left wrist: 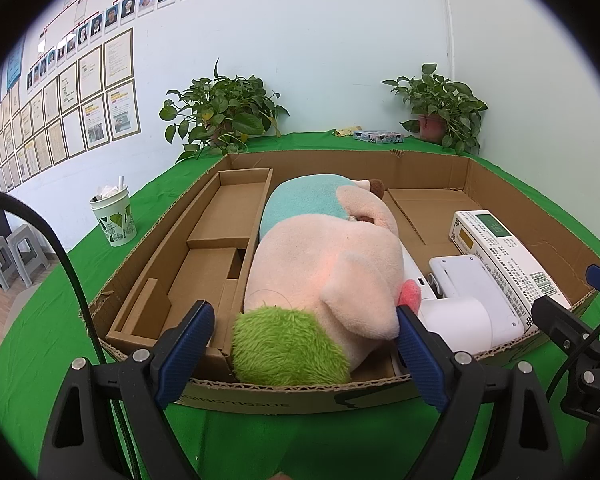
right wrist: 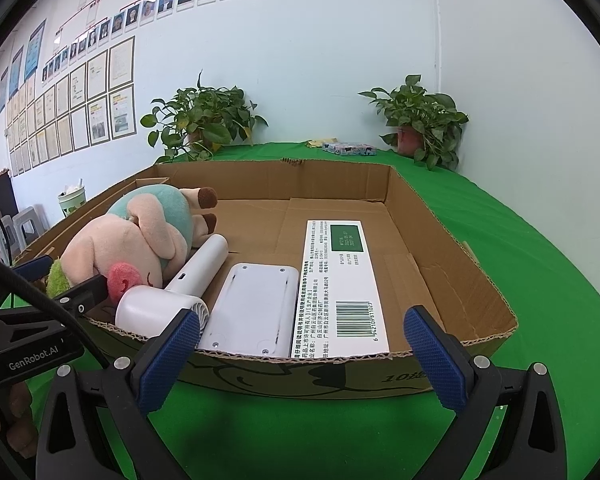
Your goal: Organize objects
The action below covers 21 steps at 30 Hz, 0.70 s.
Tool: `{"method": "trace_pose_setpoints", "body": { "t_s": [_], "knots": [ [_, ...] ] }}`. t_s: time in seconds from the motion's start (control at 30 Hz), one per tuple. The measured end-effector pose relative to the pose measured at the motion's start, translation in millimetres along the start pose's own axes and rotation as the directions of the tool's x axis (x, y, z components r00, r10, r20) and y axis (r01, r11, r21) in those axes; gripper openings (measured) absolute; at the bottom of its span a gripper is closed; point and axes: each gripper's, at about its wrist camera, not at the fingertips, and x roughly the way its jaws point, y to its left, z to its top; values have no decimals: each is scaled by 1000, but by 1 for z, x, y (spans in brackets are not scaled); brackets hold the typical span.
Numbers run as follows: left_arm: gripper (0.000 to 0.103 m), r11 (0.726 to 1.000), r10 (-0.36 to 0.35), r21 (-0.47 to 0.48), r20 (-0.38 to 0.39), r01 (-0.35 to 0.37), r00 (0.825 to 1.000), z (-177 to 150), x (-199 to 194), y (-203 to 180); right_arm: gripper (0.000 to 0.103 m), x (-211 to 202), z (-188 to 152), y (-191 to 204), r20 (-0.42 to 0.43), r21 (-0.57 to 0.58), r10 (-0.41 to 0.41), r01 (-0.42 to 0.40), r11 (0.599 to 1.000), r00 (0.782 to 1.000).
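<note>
A shallow cardboard box [left wrist: 332,160] [right wrist: 452,232] lies on the green table. In it lie a pink plush toy [left wrist: 324,276] [right wrist: 136,240] with a green tuft, a white handheld fan [left wrist: 456,320] [right wrist: 180,292], a flat white device [left wrist: 464,276] [right wrist: 252,308] and a long white medicine carton [left wrist: 508,256] [right wrist: 340,280]. My left gripper [left wrist: 304,352] is open and empty, just before the box's near wall, facing the plush. My right gripper [right wrist: 300,356] is open and empty, before the near wall, facing the white device and carton.
A smaller cardboard insert [left wrist: 204,248] fills the box's left side. A paper cup [left wrist: 114,216] stands left of the box. Two potted plants [left wrist: 220,112] [left wrist: 440,108] and a small patterned box [left wrist: 378,136] sit at the table's back by the wall.
</note>
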Motion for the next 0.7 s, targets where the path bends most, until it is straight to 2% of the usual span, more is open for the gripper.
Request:
{"method": "trace_pose_setpoints", "body": {
  "t_s": [0.7],
  "knots": [
    [90, 1000, 0, -1, 1, 0, 1000, 0, 0, 0, 103, 0, 1, 1, -2, -3, -6, 6, 1000, 1000]
  ]
}}
